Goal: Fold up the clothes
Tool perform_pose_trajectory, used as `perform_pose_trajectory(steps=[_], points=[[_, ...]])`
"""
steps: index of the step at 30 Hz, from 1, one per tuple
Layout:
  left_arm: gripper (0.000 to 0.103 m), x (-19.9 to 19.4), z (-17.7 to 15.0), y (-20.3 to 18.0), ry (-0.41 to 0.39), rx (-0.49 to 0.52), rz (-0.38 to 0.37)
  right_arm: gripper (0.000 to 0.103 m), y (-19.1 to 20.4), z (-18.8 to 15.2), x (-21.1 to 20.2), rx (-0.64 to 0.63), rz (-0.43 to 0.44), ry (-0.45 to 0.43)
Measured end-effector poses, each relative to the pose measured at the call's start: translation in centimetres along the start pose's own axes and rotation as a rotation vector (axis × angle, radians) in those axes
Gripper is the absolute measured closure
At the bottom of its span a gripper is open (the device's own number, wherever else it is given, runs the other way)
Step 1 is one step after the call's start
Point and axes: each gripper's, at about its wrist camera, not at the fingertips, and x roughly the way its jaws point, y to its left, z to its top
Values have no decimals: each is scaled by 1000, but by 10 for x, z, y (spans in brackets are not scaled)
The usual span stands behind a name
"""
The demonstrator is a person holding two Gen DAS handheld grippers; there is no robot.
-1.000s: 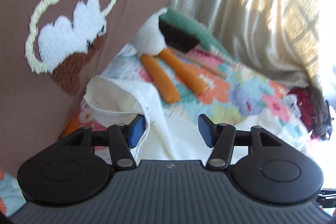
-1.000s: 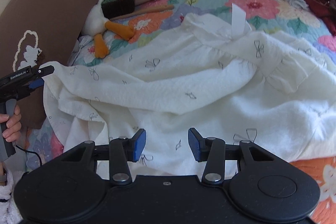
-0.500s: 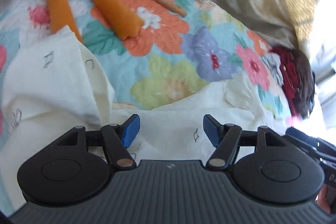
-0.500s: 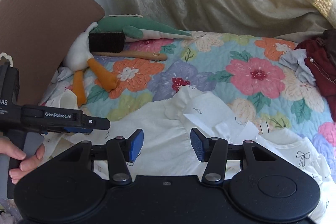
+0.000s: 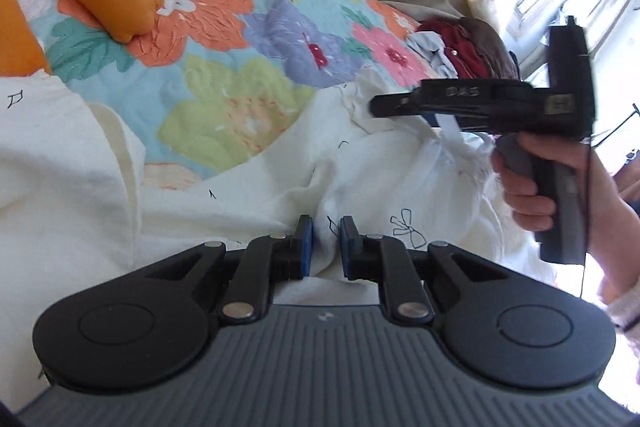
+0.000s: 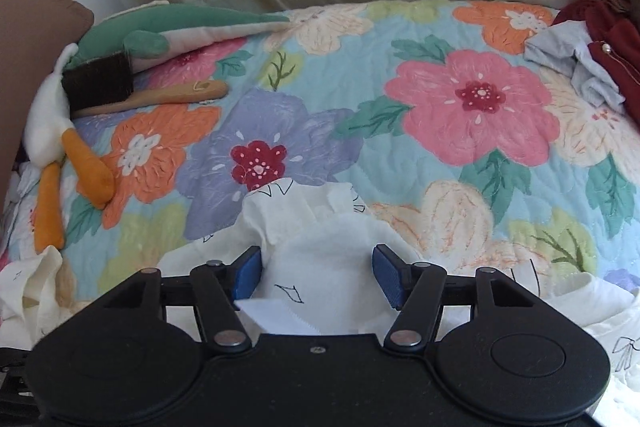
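Left wrist view first: your left gripper [image 5: 325, 243] has just been closing, and its blue pads [image 5: 306, 247] now pinch a raised ridge of the cream garment [image 5: 224, 203], the fabric bunched up between them. That garment lies spread over the near side of the floral quilt [image 5: 224, 39], its long run stretching across the frame from the pale folded flap beside the stuffed duck's orange leg [image 5: 96, 1] over towards your right hand [image 5: 560, 187]. Same view catches your right gripper [image 5: 374, 105] from the side, poking in above the frilled edge of the garment, further from the duck than your left one is. Over to the right wrist view and you get what the side shot hides: the jaws there have just been opening and stand spread, with a hump of cream cloth and a white label [image 6: 280, 319] rising between the pads, which look clear of it on both sides. So the cloth sits directly ahead of and under that gripper, nothing to reach for. This view also shows the wooden brush [image 6: 132, 91] beside the duck and the heap of dark red clothes [image 6: 608, 39] at the quilt's opposite end, well apart from the garment. My read: left side is secured, right side needs to bite before anything folds.
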Motion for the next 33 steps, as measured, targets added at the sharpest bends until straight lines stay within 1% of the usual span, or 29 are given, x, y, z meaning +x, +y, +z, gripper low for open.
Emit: perform_pose_trajectory(steps=[1,2,3,5,6,7,11,13,15,16,17,19,21,22,25,27,29,31,33], points=[[89,-2,0,0,-2,-5,-8,48,3,-2,2,-31,-5,7],[89,-4,0,1,-9,-7,-8,72,8,-5,3,-75,-13,10],[89,-6,-1,1,-17,-8,-2,84,12,-8,1,-121,-23,4],[89,-11,0,1,-40,-16,17,95,15,-14,-14,-176,-31,-44],[89,-13,1,1,-52,-19,23,96,15,-17,-26,-185,-31,-75],[86,-16,2,1,-65,-24,30,97,15,-20,-38,-194,-31,-107],[86,-27,5,1,-123,-39,22,97,9,-34,-92,-200,-20,-227],[86,-32,6,2,-163,-77,14,98,6,-45,-118,-198,-11,-248],[86,-37,7,5,-193,-112,-3,99,3,-61,-138,-192,-5,-224],[81,-38,7,4,-196,-115,-2,99,2,-70,-145,-181,-9,-197],[75,-40,8,4,-198,-114,1,99,1,-81,-148,-160,-20,-154],[71,-39,9,0,-195,-95,19,98,-2,-102,-152,-115,-38,-61],[66,-36,7,-4,-189,-88,29,98,-9,-123,-144,-50,-37,40],[60,-33,7,-6,-181,-87,26,98,-11,-129,-139,-34,-38,68],[59,-24,3,-12,-141,-67,6,98,-15,-145,-125,7,-39,144],[57,-19,0,-19,-127,-47,-11,97,-11,-141,-126,-13,-42,143],[48,-18,-3,-27,-129,-19,-38,97,-4,-137,-127,-57,-45,136],[44,-18,-5,-34,-138,12,-67,97,1,-136,-125,-94,-48,136],[40,-15,-3,-40,-137,28,-77,97,3,-136,-122,-112,-48,140]])
